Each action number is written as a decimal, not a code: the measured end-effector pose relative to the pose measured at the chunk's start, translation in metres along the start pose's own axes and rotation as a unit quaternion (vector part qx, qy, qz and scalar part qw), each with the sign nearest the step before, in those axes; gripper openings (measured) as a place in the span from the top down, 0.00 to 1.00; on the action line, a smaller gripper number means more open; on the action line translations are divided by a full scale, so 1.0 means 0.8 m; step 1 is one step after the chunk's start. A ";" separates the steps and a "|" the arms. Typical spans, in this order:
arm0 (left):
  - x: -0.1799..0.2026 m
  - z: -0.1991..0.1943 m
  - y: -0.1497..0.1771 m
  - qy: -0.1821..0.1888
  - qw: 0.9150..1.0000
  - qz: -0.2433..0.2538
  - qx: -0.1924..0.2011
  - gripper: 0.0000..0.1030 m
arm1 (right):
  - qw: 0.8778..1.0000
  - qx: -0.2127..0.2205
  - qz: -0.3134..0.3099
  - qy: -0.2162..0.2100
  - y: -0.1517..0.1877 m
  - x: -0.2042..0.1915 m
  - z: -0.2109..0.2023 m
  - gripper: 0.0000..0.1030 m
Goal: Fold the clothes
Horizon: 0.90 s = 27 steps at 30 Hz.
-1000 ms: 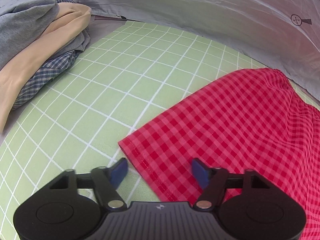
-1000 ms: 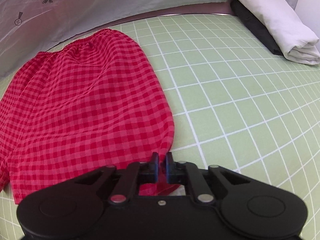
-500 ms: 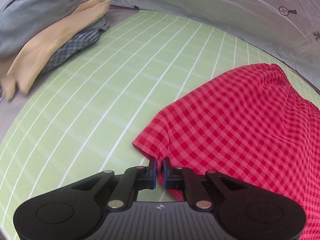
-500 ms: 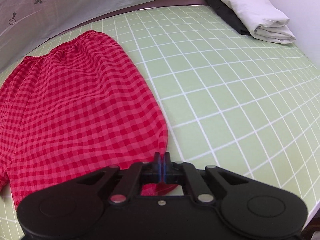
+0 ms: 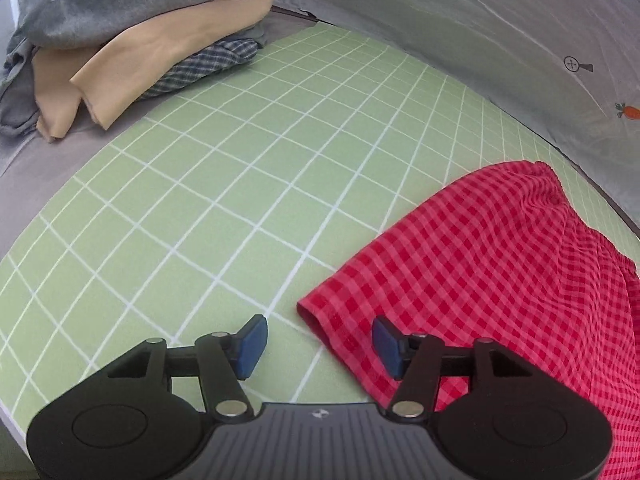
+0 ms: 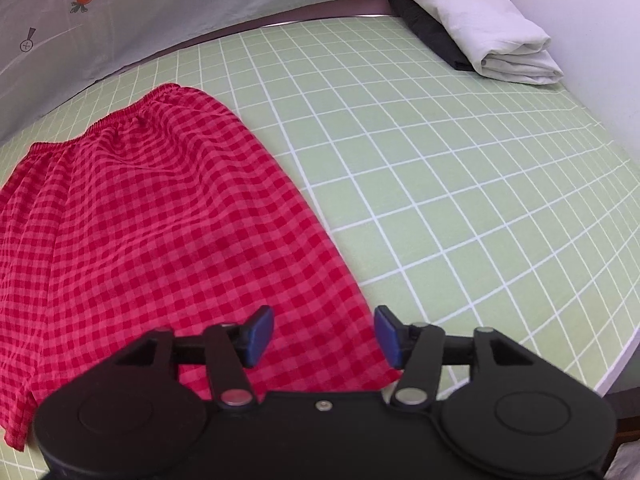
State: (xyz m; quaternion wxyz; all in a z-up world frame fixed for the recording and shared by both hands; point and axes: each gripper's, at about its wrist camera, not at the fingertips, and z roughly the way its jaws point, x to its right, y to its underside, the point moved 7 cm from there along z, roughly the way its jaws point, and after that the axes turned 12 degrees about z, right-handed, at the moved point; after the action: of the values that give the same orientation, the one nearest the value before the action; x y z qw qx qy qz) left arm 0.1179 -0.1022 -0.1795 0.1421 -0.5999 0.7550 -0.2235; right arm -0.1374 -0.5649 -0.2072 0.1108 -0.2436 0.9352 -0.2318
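Observation:
Red checked shorts (image 5: 500, 264) lie flat on the green grid mat (image 5: 240, 200), waistband towards the far side. My left gripper (image 5: 318, 346) is open and empty, above the near left hem corner of the shorts. In the right wrist view the shorts (image 6: 160, 232) fill the left half. My right gripper (image 6: 324, 336) is open and empty, above the shorts' near right hem corner.
A pile of unfolded clothes (image 5: 132, 40), grey, tan and blue plaid, sits at the mat's far left. A folded white cloth (image 6: 480, 28) on a dark one (image 6: 424, 28) lies at the far right. A grey printed sheet (image 6: 180, 4) rises behind the mat. The mat's right edge (image 6: 616, 360) is close.
Both grippers were shut on the shorts' hem corners half a second ago and have opened, letting the cloth go. The shorts now lie flat on the mat.

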 end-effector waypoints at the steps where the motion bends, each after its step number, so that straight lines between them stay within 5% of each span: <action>1: 0.003 0.005 -0.004 -0.004 1.000 0.013 -0.004 0.42 | 1.000 0.005 0.000 0.002 0.002 -0.005 -0.004 0.36; 7: 0.020 0.018 -0.017 -0.003 0.997 0.073 -0.003 0.44 | 1.000 -0.011 0.017 -0.003 0.034 -0.024 -0.022 0.31; 12: 0.035 0.018 -0.016 -0.012 0.993 0.113 0.005 0.95 | 1.000 -0.009 0.014 0.006 0.048 -0.016 -0.030 0.31; 18: 0.071 -0.011 -0.038 -0.005 0.997 0.064 0.041 0.98 | 1.000 -0.001 0.027 -0.002 0.038 0.028 -0.023 0.31; 22: 0.161 -0.059 -0.057 0.032 0.992 0.078 0.092 0.98 | 0.999 0.010 0.031 -0.014 0.014 0.067 -0.016 0.31; 27: 0.334 -0.101 -0.032 0.142 0.976 0.118 0.113 0.98 | 0.998 0.024 0.047 -0.038 -0.021 0.127 -0.010 0.31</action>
State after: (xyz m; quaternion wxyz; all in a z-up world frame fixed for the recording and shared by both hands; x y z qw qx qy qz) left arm 0.0368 -0.3527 -0.0828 0.1258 -0.4492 0.8028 -0.3714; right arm -0.2203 -0.6266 -0.2017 0.1626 -0.2049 0.9350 -0.2393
